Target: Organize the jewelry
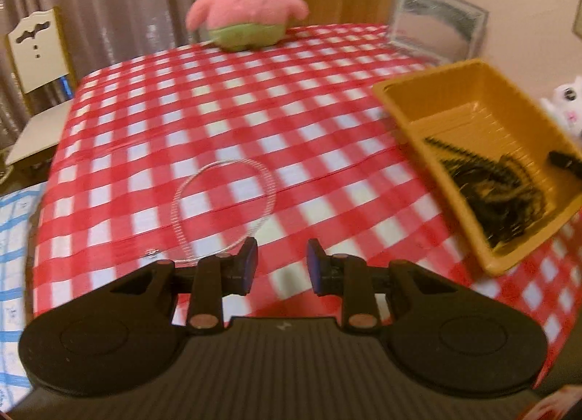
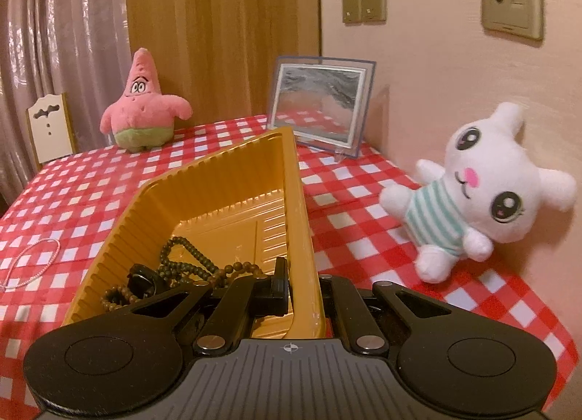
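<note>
A pale beaded necklace (image 1: pixel 271 194) lies in a loop on the red-checked tablecloth (image 1: pixel 254 100), just ahead and left of my left gripper (image 1: pixel 282 256). Its jaws stand apart with nothing between them, and the left finger hovers over the strand's near end. To the right stands a yellow tray (image 1: pixel 403 122) holding dark bead strands (image 1: pixel 502 194). In the right wrist view my right gripper (image 2: pixel 303 285) is shut on the near wall of the yellow tray (image 2: pixel 298 202). Dark beads (image 2: pixel 192 263) and a small black piece (image 2: pixel 142 282) lie inside. The pale necklace (image 2: pixel 54 249) shows at far left.
A pink star plush (image 2: pixel 145 111) sits at the table's far edge, a framed picture (image 2: pixel 320 107) leans at the back right, and a white plush (image 2: pixel 483 187) rests against the wall. A white chair (image 1: pixel 36 52) stands off the table's left side.
</note>
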Available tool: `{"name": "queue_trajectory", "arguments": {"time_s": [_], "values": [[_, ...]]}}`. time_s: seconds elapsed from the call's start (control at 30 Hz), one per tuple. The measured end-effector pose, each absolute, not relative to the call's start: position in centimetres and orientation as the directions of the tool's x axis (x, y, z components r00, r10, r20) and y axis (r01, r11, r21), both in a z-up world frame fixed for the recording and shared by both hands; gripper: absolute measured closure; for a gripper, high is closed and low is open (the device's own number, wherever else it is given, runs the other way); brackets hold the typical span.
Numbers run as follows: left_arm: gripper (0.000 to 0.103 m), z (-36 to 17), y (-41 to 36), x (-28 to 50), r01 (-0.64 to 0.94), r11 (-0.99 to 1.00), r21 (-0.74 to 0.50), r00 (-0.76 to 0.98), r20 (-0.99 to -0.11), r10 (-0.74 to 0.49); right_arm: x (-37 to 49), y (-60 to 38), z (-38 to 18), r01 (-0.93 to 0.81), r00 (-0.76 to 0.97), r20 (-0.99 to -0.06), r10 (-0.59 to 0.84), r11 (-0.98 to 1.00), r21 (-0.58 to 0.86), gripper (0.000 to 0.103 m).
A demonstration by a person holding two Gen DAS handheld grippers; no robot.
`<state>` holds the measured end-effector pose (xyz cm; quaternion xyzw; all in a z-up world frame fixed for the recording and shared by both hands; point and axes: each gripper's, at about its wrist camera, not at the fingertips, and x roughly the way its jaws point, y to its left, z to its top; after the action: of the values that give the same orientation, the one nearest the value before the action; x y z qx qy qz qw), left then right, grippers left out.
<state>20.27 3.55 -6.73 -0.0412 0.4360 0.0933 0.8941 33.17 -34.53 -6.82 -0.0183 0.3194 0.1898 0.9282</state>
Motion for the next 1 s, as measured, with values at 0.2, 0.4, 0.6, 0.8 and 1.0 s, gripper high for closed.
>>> {"name": "queue_trajectory", "arguments": {"time_s": [0.2,0.4,0.6,0.8,1.0], "values": [[0.078,-8.7,4.7,21.4,-0.17,0.982,0.085,0.583,-0.794,0.17,33.9,-32.4,-6.9,-0.387,0.711,-0.602,0.362,0.917,0.094,0.099],[0.08,-10.8,5.4,23.9,-0.109,0.988,0.113,0.554,-0.818,0.155,34.5,-31.1,-6.8,-0.405,0.706,-0.604,0.37,0.91,0.083,0.099],[0.085,-11.7,6.0,25.3,-0.056,0.992,0.11,0.54,-0.833,0.123,34.8,-30.9,-7.1,-0.396,0.702,-0.617,0.356,0.915,0.077,0.099],[0.092,-12.2,6.5,25.7,0.008,0.997,0.081,0.525,-0.849,0.065,35.0,-31.0,-7.4,-0.382,0.699,-0.626,0.344,0.921,0.08,0.099],[0.102,-12.3,6.5,26.0,0.041,0.998,0.051,0.518,-0.855,0.022,35.3,-30.5,-7.6,-0.382,0.697,-0.627,0.346,0.92,0.083,0.099]]}}
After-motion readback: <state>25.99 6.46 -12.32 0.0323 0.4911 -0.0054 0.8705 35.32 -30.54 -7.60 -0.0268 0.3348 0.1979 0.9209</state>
